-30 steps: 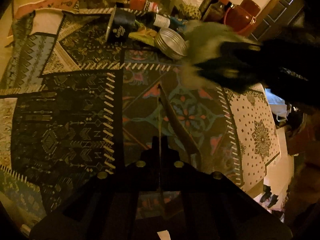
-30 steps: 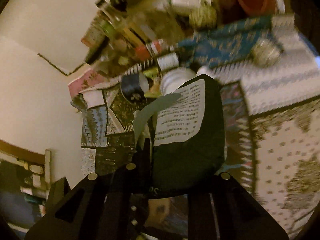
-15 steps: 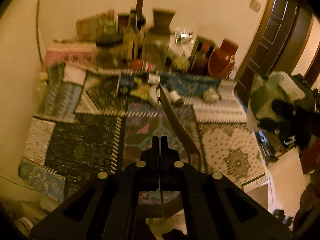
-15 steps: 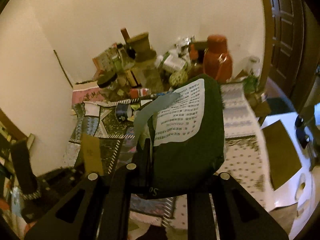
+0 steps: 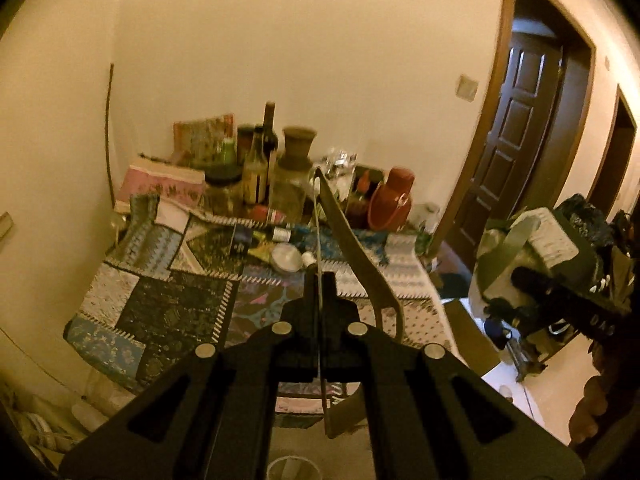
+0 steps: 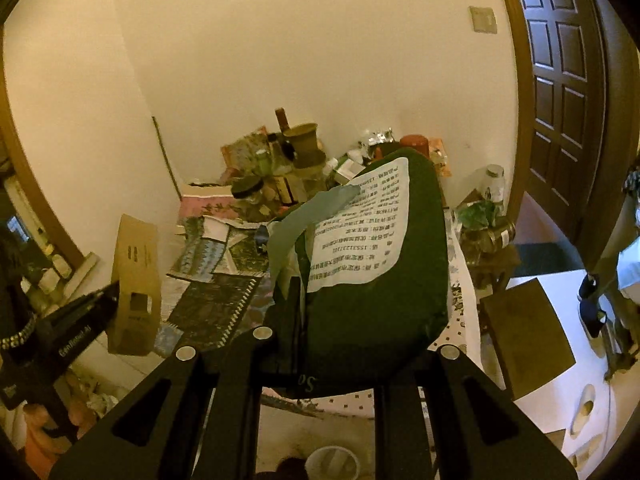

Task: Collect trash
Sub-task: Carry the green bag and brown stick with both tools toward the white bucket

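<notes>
My right gripper (image 6: 298, 292) is shut on a dark green plastic package (image 6: 372, 280) with a white printed label, held up in the air away from the table. The same package shows at the right of the left wrist view (image 5: 532, 256). My left gripper (image 5: 320, 280) is shut on a flat brown cardboard piece (image 5: 352, 256), seen edge-on there and as a flat box panel in the right wrist view (image 6: 134, 284). A white bin rim shows below in both views (image 5: 294, 466) (image 6: 332, 460).
A table with a patterned patchwork cloth (image 5: 168, 312) stands against the wall, with bottles, jars, a round tin (image 5: 286, 258) and a red jug (image 5: 390, 204) at its back. A dark wooden door (image 5: 516, 152) is to the right. A brown stool (image 6: 524, 320) stands on the floor.
Both grippers have pulled back and up from the table with their loads. The table now looks farther away, and the wall, door and bin have come into view.
</notes>
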{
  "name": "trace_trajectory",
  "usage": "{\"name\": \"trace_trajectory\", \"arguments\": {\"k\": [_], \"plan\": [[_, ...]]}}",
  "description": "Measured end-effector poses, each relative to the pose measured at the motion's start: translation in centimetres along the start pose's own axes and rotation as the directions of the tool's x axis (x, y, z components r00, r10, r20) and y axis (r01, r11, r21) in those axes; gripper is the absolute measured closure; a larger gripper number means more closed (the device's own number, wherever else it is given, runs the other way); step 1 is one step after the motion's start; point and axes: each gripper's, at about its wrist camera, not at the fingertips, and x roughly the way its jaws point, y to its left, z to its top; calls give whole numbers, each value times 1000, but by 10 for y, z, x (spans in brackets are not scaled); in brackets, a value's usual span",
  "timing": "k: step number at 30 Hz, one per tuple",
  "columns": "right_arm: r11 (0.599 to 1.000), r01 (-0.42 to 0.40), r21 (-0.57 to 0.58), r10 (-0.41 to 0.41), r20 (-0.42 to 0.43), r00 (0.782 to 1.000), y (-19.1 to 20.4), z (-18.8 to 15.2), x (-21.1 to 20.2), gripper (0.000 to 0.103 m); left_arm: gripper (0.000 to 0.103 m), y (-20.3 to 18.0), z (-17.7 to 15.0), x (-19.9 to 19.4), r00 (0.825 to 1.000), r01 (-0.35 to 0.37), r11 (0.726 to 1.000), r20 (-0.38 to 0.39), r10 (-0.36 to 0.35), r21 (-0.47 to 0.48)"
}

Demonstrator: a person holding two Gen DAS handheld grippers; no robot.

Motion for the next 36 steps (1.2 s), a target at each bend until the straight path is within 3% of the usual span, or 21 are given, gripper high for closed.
{"name": "trace_trajectory", "arguments": {"k": [10, 24, 31, 36], "plan": [[999, 38, -11, -37, 69, 997, 37, -25, -49, 91, 103, 2, -11, -64, 995, 55, 998, 85, -58, 36], [995, 87, 52, -89, 49, 995, 118, -100, -105, 91, 103, 56, -78, -156, 989, 145, 985, 21, -148, 98], [990, 104, 92, -105, 7, 994, 135, -128, -115, 91, 103, 73, -104, -188, 984, 176, 977, -9, -176, 123], [989, 117, 89, -114, -33, 993, 138, -139, -113, 91, 103, 81, -116, -190, 982, 189, 975, -49, -185, 114]]}}
